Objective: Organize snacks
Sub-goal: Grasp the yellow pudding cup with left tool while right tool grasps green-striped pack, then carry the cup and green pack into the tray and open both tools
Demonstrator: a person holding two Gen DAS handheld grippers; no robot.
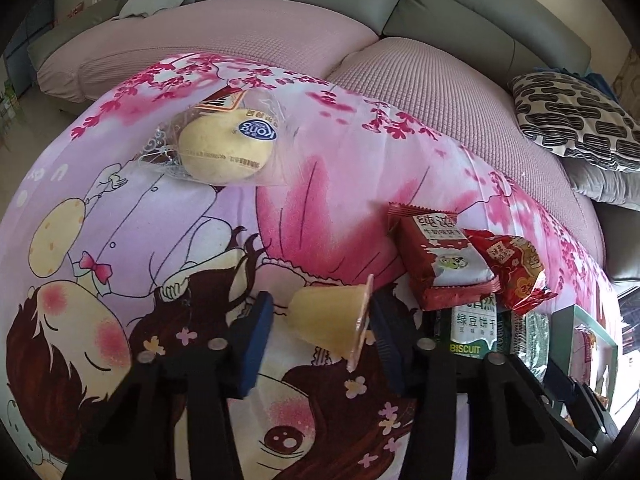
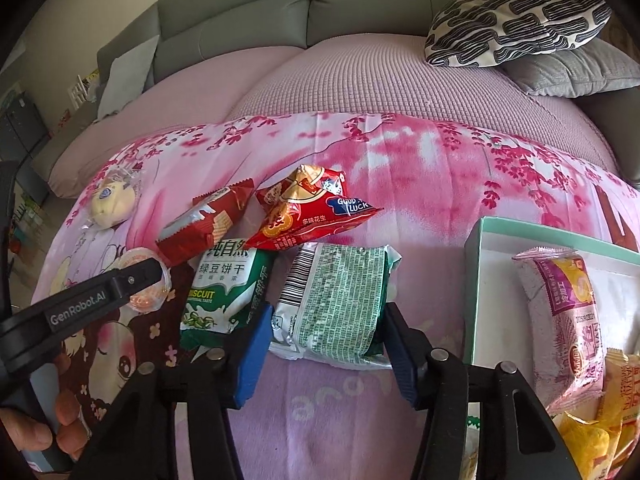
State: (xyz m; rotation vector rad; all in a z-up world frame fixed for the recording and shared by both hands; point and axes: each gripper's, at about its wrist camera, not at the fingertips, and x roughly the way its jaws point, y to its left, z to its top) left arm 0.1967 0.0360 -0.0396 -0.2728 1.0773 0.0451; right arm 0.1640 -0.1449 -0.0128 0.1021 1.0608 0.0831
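left wrist: jelly cup [image 1: 332, 320] pinched inside left gripper [image 1: 320, 340].

Left tool [image 1: 322, 334]: black arms, blue ridged pads, silver round screws.
Right tool [image 2: 326, 350]: the same build.
Marking: white "GenRobot.AI" on the left tool's black side.

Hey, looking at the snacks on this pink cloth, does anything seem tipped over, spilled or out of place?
Yes: the jelly cup lies on its side between the left gripper pads, lid facing right. The red peanut bag leans across a green biscuit packet. Nothing looks spilled or torn.
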